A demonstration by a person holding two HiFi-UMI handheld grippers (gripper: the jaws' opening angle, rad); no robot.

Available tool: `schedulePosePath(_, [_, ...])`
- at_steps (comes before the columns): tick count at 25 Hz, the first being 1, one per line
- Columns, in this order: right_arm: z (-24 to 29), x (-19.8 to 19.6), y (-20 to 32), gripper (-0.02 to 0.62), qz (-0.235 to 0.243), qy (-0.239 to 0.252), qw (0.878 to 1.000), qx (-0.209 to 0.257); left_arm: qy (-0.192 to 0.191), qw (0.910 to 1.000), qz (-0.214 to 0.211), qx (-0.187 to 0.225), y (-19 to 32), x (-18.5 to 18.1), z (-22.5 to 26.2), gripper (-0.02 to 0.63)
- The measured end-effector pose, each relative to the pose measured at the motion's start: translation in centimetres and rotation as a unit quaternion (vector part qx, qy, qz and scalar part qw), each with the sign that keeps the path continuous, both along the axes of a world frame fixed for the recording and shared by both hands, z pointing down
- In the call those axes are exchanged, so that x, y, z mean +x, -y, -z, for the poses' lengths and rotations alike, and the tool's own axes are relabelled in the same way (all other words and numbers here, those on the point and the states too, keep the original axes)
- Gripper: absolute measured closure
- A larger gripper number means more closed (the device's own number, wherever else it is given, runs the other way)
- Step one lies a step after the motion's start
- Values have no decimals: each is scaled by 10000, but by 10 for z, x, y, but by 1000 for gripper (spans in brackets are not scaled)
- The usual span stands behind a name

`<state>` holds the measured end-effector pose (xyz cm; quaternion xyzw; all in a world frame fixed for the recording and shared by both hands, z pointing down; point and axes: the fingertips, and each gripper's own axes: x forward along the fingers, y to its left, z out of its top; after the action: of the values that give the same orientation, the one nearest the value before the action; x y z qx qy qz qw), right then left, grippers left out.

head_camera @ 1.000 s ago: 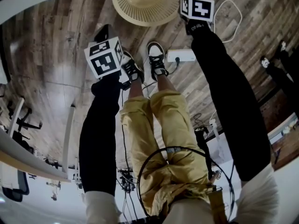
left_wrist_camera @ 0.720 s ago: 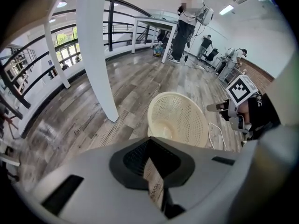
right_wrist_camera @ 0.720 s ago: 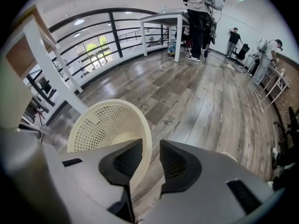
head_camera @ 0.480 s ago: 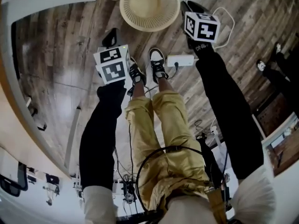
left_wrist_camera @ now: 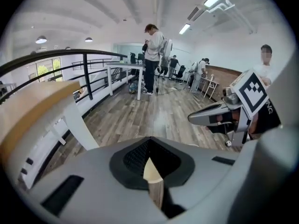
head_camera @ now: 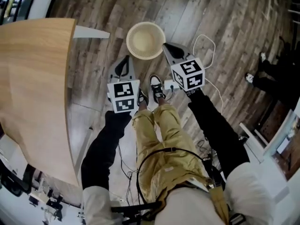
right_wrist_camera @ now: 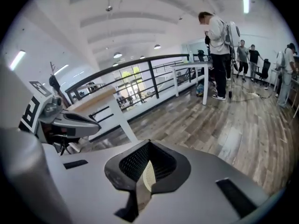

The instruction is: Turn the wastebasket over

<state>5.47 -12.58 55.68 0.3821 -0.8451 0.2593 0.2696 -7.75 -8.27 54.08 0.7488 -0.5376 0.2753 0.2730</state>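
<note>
From where I stand, the round cream woven wastebasket [head_camera: 146, 40] sits mouth-up on the grey-brown plank floor [head_camera: 93, 13], just beyond the person's shoes and to the right of the pale wooden surface [head_camera: 33, 78]. Both claws hang over it without touching. The left gripper [head_camera: 125, 61] is close to the near-left part of the rim, and the right gripper [head_camera: 167, 47] is just beside the right part. Each claw is pinched narrow, with only a thin slit between the jaws and nothing held. To my eye the step in hand is the reach-in. Doing it well likely means parting one claw first and taking the thin rim wall between its jaws. The other claw can steady the opposite side, since a light basket could skid on smooth planks. The white cable loop [head_camera: 206, 39] on the right is worth avoiding.
</note>
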Motion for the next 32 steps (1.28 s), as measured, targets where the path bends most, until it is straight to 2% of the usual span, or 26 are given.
schedulePosePath(8, [186,8,-36,574,244,282,9948,950,-347,9984,280,344,-42,5,152,604])
schedulePosePath(12, [265,14,-49,574,159,555,9888,1379,-605,9928,496,913,-47,19,235,604])
schedulePosePath(16, [326,15,-76,574,125,865,9841,1545,-701,9861,423,1447,-61,34,303,604])
schedulePosePath(24, [423,25,-101,574,60,1255,9697,2095,-715,9752,207,2083,-77,50,395,604])
schedulePosePath(32, [499,16,-107,574,58,1515,9485,2782,-625,9606,326,2690,-81,46,456,604])
